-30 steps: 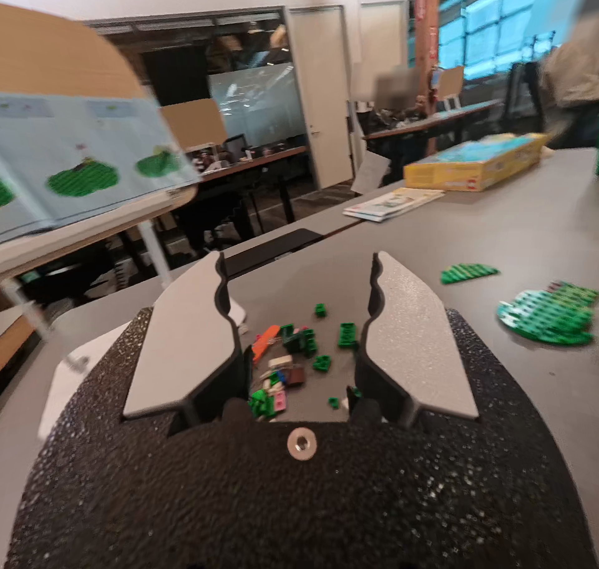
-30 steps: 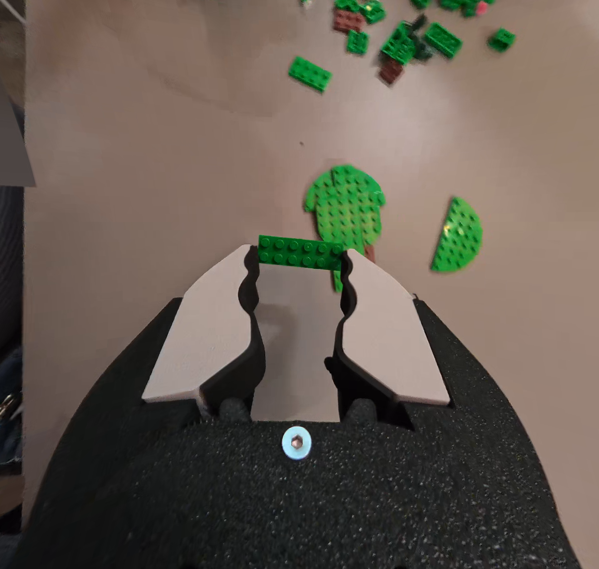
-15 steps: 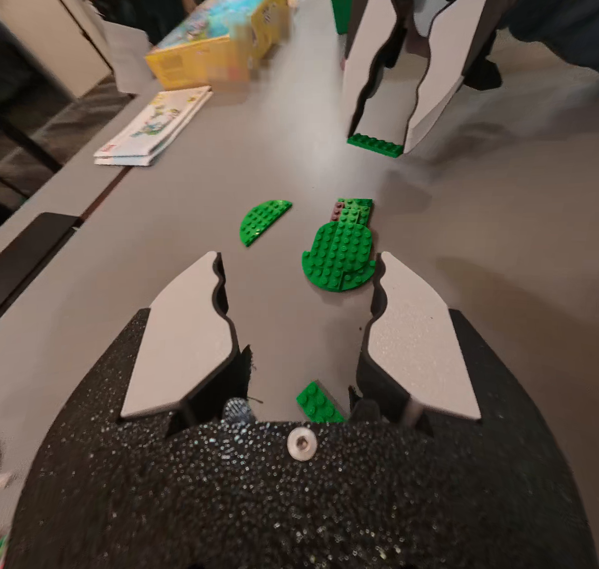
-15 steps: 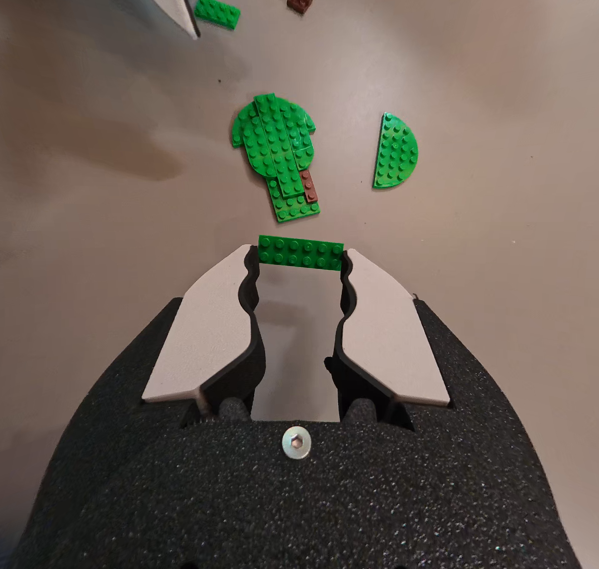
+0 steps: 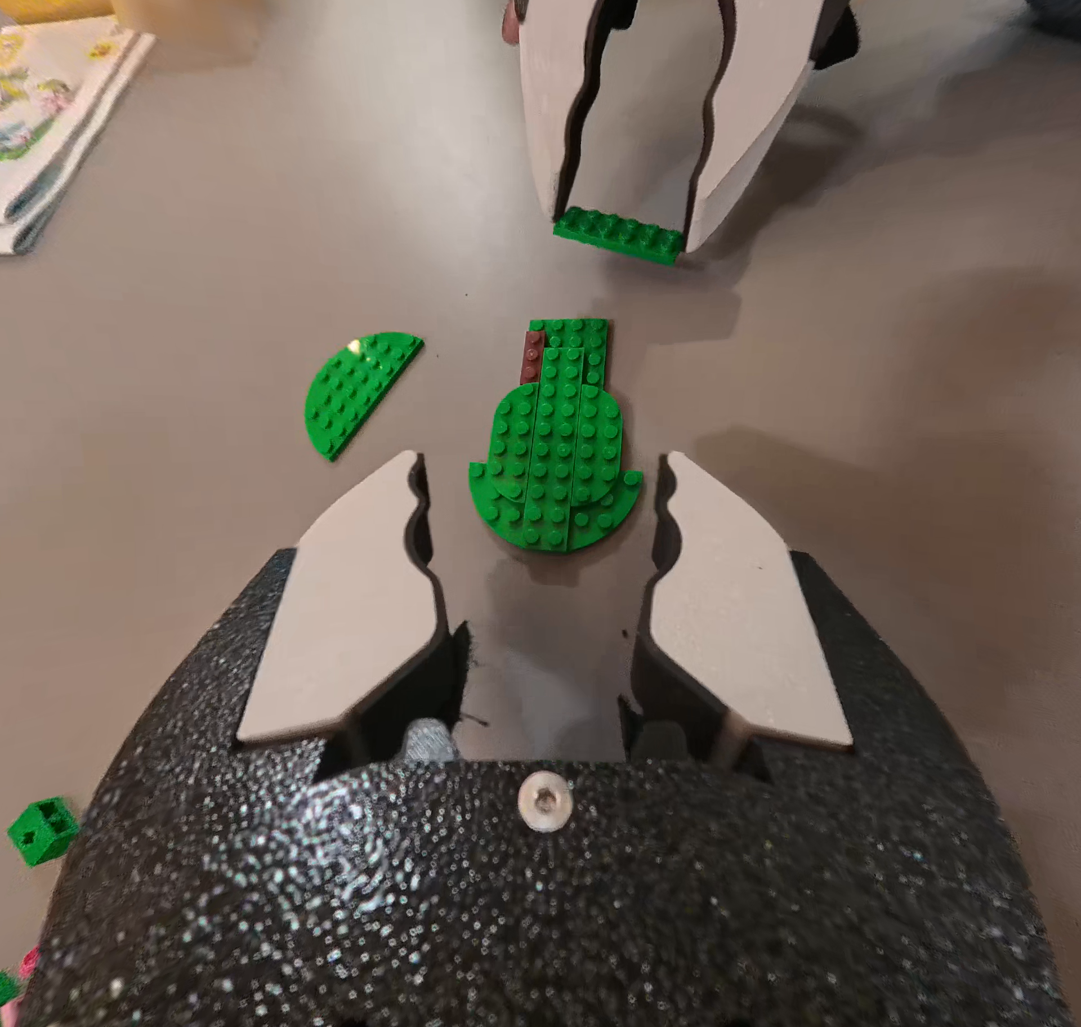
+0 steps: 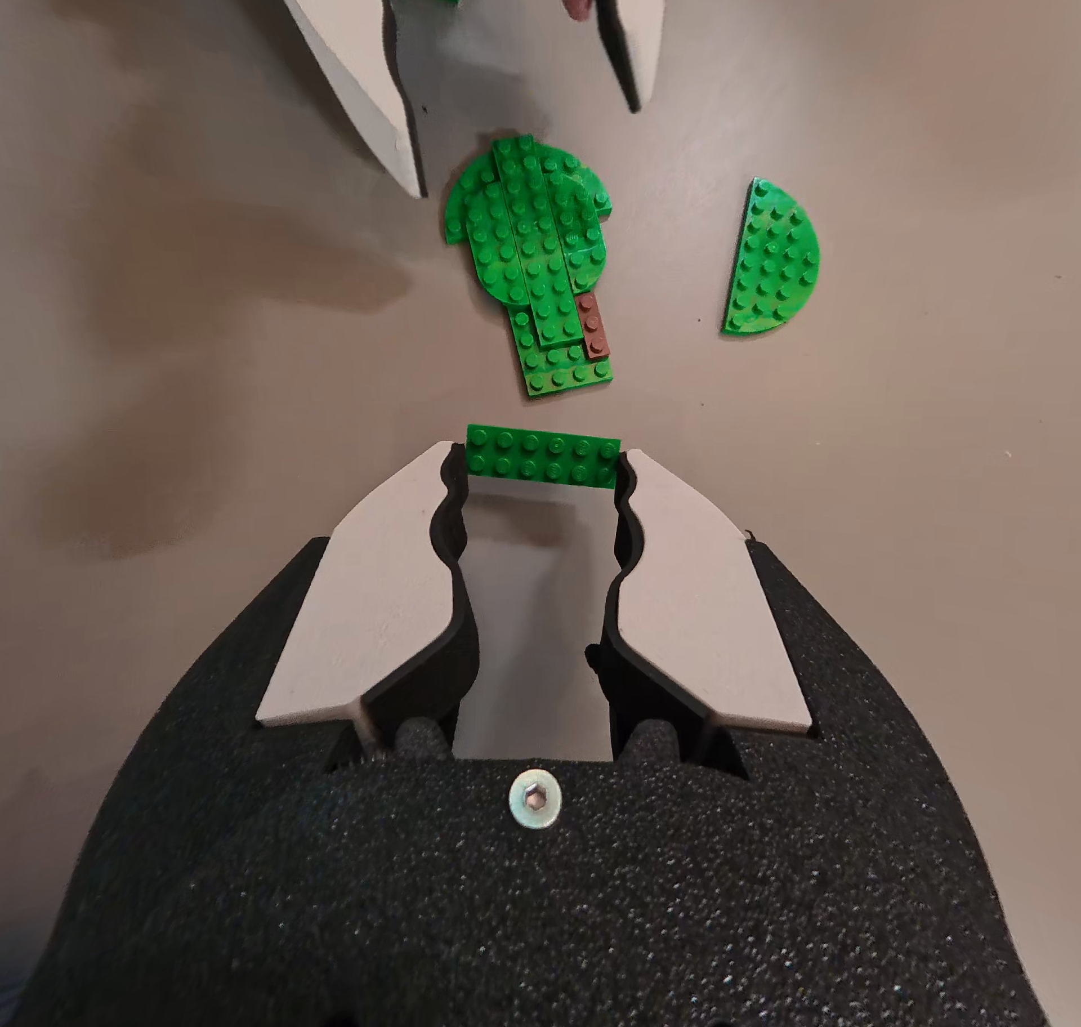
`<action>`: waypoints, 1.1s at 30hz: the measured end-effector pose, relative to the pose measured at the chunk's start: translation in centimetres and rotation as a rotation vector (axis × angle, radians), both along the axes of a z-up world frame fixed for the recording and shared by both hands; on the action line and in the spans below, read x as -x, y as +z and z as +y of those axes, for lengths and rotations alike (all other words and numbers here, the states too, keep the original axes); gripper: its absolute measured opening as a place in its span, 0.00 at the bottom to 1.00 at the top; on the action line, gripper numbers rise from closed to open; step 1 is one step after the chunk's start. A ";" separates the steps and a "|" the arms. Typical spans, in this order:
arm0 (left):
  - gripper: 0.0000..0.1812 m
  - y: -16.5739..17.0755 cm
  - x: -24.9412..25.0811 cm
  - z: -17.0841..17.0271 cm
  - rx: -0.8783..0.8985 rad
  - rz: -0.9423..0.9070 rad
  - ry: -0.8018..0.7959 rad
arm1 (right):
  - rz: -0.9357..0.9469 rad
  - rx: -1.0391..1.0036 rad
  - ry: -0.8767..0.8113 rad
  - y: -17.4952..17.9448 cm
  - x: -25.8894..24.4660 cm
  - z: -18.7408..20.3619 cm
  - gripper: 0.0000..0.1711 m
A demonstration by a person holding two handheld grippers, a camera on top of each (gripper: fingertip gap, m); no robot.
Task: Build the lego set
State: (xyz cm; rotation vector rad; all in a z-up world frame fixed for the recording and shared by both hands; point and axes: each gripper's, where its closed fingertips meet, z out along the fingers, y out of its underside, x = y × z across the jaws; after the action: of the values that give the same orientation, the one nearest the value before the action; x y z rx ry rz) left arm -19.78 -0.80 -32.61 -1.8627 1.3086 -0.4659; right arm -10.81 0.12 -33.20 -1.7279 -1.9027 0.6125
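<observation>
Two grippers are seen facing each other across the green assembly (image 6: 529, 262), which lies flat on the grey table (image 6: 175, 238). A long green plate (image 6: 543, 456) is pinched endwise at the very tips of the right gripper (image 6: 543, 461), with the assembly just beyond it at 12 o'clock. The left gripper (image 5: 541, 507) is spread wide and empty, its fingers flanking the rounded end of the assembly without touching it.

Several risks can be judged from this. Since the plate is held only by its short ends, it may be tilted or popped out when pressed down. Unless the assembly is braced first by the left gripper, it may be pushed along the smooth table, and studs may be misaligned. The brown strip (image 6: 594, 326) could be knocked. A half-round plate (image 6: 772, 256) at 2 o'clock lies well clear.
</observation>
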 end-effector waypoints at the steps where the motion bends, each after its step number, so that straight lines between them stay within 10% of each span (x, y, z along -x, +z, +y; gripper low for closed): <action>1: 0.44 -0.4 0.0 0.0 0.022 0.026 -0.005 | -0.003 0.001 0.004 -0.1 0.1 -0.1 0.28; 33: 0.34 -2.3 -1.0 -0.5 0.156 0.097 -0.093 | -0.259 0.035 0.247 -1.4 2.9 0.4 0.28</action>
State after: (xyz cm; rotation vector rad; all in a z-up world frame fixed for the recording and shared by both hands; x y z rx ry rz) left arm -18.80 -1.29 -34.95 -1.9800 1.4645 -0.5450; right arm -13.67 0.50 -34.58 -1.6735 -2.3221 0.5340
